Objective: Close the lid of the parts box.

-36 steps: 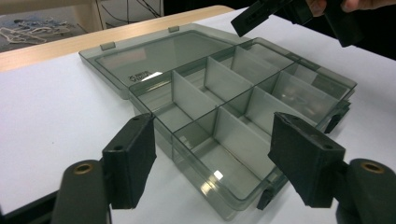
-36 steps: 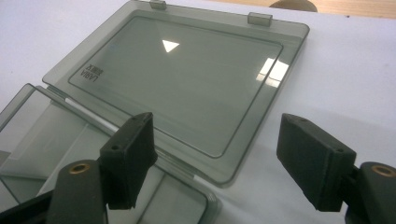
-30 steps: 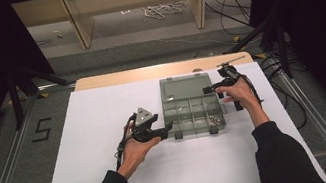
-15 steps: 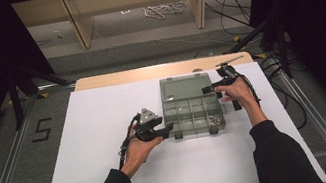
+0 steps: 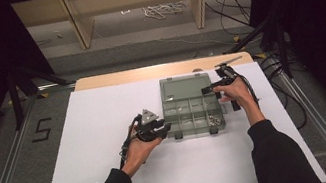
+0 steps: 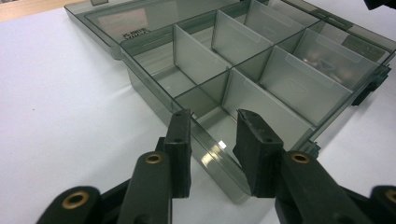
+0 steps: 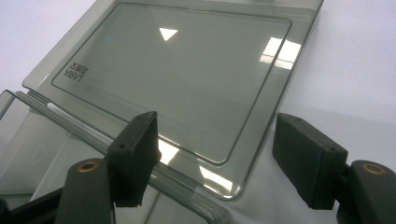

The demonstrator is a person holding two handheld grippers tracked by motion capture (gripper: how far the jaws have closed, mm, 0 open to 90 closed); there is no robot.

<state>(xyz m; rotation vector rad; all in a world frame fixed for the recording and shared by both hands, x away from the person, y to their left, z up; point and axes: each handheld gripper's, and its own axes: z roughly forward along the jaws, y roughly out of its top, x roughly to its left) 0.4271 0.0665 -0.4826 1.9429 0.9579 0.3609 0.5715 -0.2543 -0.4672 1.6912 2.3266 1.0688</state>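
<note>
A clear grey compartment box [image 5: 194, 112] lies open on the white table, with its lid [image 5: 182, 88] flat behind it. My left gripper [image 5: 166, 129] is at the box's front left corner. Its jaws are narrowed on the corner wall [image 6: 215, 154], one outside and one inside the nearest compartment. My right gripper [image 5: 207, 88] is at the lid's right edge near the hinge. It stands wide open over the lid's corner [image 7: 219, 182], with one jaw above the hinge line and the other over bare table. Small metal parts [image 5: 215, 120] lie in the front right compartment.
The white table sheet [image 5: 103, 112] spreads wide to the left of the box and in front of it. A wooden strip [image 5: 113, 78] borders the far edge. Cables [image 5: 282, 101] trail off the right side. Black latches [image 6: 373, 86] stick out from the box's front.
My left gripper has moved right, up to the box's front left corner. The right hand has stayed at the lid's right edge.
</note>
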